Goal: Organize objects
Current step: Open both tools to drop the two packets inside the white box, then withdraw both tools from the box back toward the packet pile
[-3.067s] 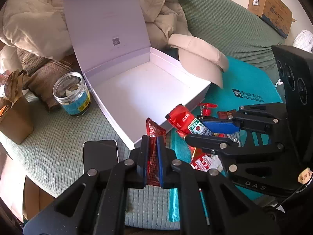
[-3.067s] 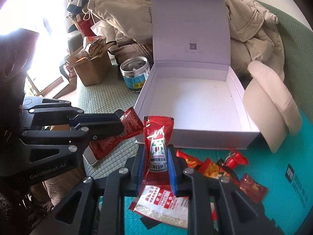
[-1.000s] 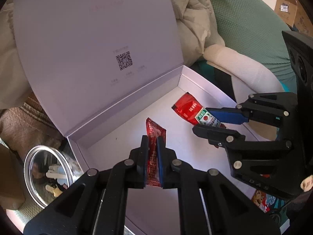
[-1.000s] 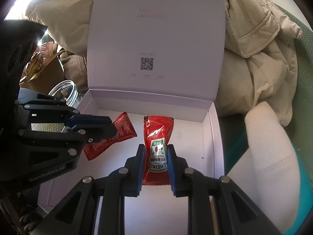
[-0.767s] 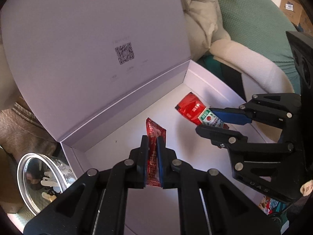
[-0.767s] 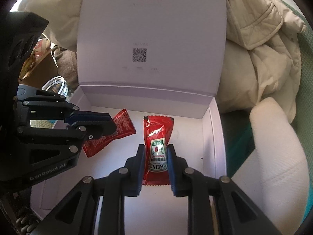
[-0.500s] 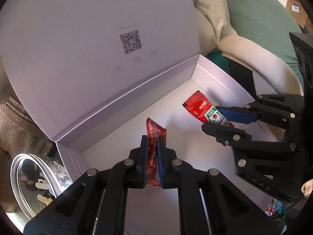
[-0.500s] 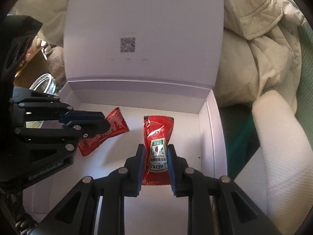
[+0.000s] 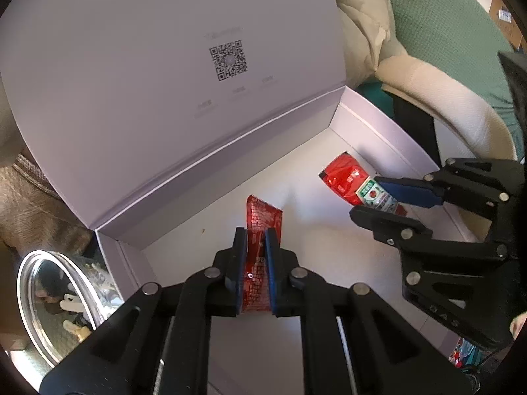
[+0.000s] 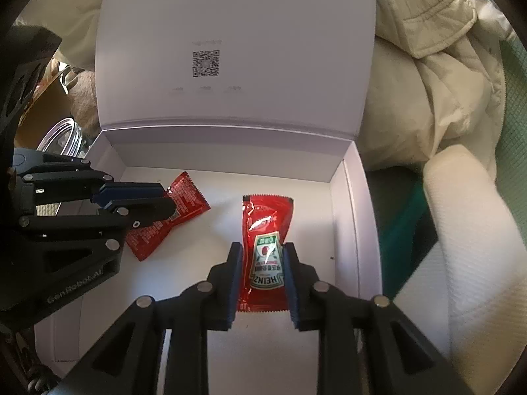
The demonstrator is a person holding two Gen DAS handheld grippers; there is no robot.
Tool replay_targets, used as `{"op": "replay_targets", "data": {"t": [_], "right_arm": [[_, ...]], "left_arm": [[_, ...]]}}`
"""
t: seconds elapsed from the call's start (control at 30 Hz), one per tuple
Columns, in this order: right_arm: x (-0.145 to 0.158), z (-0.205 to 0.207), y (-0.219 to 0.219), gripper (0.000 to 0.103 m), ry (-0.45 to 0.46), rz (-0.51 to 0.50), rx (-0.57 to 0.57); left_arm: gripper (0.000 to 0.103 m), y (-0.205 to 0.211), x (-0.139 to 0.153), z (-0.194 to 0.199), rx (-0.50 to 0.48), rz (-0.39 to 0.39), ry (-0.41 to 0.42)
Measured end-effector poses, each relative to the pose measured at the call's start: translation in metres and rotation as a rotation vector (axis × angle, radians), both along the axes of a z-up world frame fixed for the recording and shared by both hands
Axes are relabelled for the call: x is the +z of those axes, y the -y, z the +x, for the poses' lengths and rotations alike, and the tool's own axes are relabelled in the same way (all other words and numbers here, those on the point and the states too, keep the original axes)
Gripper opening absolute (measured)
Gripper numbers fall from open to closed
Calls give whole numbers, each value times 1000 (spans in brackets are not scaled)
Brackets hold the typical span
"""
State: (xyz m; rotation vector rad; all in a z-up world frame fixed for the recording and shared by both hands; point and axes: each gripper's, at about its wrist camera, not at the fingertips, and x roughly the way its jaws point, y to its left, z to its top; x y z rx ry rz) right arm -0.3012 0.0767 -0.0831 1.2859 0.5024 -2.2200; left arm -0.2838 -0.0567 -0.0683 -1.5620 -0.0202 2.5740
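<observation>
Over the open white box, my left hand-held gripper clamps a dark red sachet; my right hand-held gripper clamps a ketchup packet. Glass jar beside box.

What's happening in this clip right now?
A person is sorting sauce packets into an open white box, one handheld gripper per hand. The left gripper is clamped on a dark red packet, and the right gripper is clamped on a Heinz ketchup packet. Both packets are inside the box, low over its floor, not yet released. A glass jar stands just outside the box's left wall.
</observation>
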Motion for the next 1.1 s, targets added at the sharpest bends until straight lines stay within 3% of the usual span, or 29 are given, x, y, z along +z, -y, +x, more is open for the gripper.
{"op": "replay_targets", "data": {"t": [0.23, 0.33, 0.53, 0.7, 1.1], "right_arm": [[15, 11, -8, 34, -27, 12, -9], [28, 17, -15, 35, -51, 1, -18], [61, 27, -21, 41, -112, -16, -25], [93, 37, -12, 44, -163, -32, -34], [141, 82, -34, 57, -277, -47, -70]], "left_arm": [[15, -3, 21, 9, -1, 4, -24], [21, -2, 34, 16, 6, 12, -42], [24, -4, 65, 17, 20, 35, -96], [32, -16, 87, 32, 22, 14, -146], [50, -21, 147, 86, 32, -4, -250]]}}
